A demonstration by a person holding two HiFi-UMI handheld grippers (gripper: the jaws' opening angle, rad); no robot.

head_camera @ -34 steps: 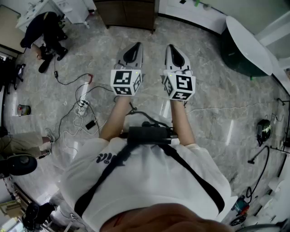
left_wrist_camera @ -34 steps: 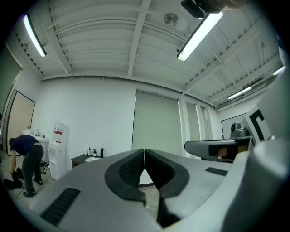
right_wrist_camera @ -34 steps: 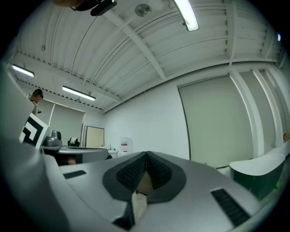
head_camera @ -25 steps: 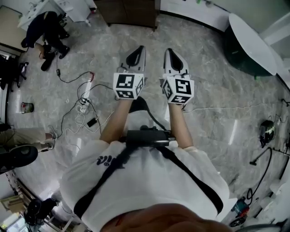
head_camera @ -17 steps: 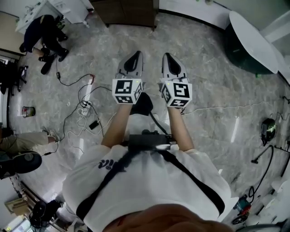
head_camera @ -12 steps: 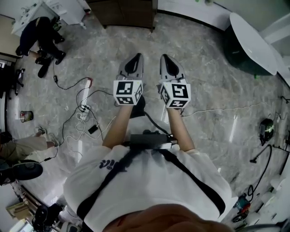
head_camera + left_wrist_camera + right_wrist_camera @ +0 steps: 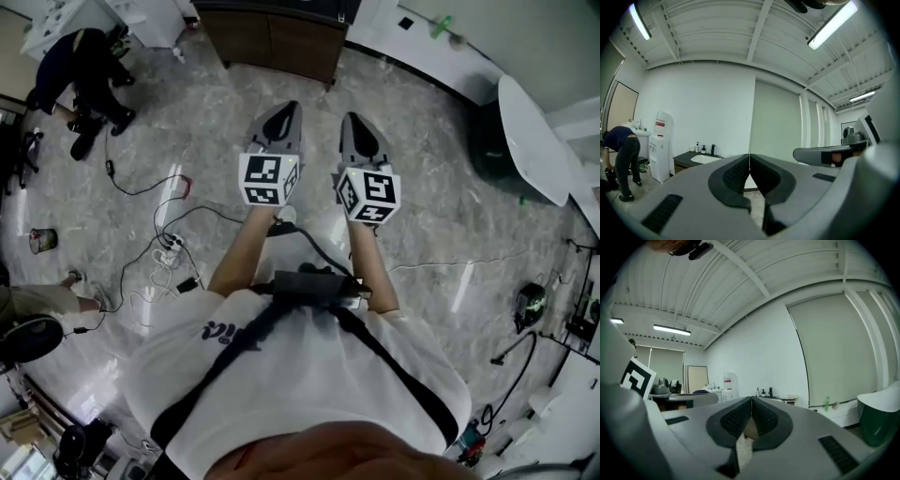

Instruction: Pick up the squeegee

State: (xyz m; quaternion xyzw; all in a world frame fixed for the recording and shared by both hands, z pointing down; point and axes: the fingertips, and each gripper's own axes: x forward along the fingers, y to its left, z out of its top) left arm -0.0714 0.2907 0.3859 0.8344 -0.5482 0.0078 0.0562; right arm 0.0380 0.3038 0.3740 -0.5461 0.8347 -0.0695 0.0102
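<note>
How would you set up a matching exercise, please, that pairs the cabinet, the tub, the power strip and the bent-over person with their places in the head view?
Things:
1. cabinet
2. tub
3. power strip
4. bent-over person

Places in the head view:
A. top left corner
B. upper right, near the edge
C. top centre, against the wall
D. on the floor at mid left, among cables

Pairs: 1-C, 2-B, 3-D, 4-A
</note>
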